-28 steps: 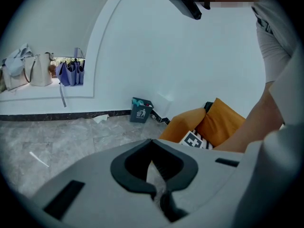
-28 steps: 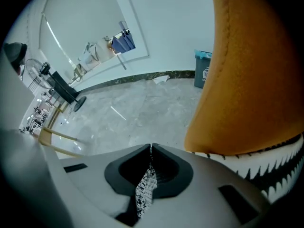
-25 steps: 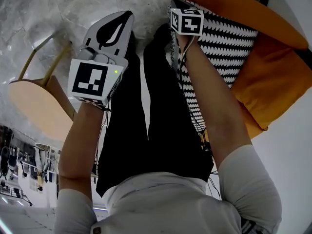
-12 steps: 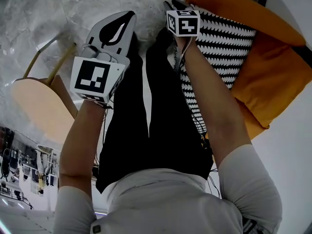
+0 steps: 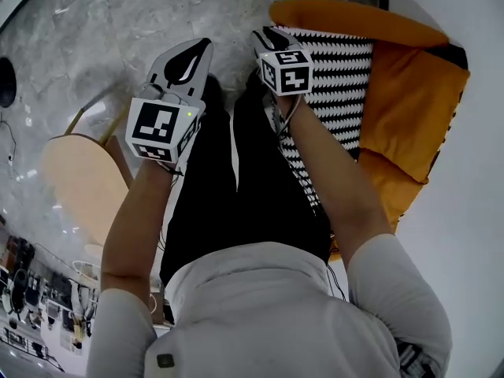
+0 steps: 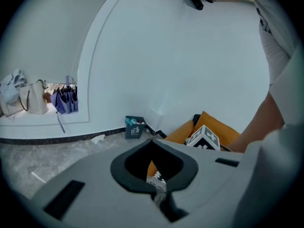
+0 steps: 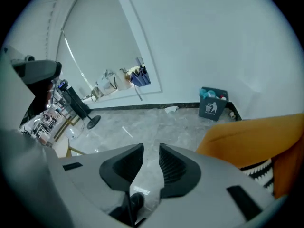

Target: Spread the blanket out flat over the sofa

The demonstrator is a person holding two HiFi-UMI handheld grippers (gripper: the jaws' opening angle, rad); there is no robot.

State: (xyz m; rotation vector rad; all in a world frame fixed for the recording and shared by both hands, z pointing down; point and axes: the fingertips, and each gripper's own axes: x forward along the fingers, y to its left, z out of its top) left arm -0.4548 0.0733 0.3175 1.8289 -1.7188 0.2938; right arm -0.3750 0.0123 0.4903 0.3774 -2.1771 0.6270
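Head view: black-and-white blanket (image 5: 335, 85) lies draped down the orange sofa (image 5: 409, 109), just beside the right gripper (image 5: 265, 36); the left gripper (image 5: 203, 47) hangs over the floor (image 5: 102, 38). Only the right gripper view shows its jaws apart, just been opening, nothing between them but floor. The left gripper view shows that gripper's jaws closed tip to tip, plus a bin (image 6: 134, 126) by the wall.
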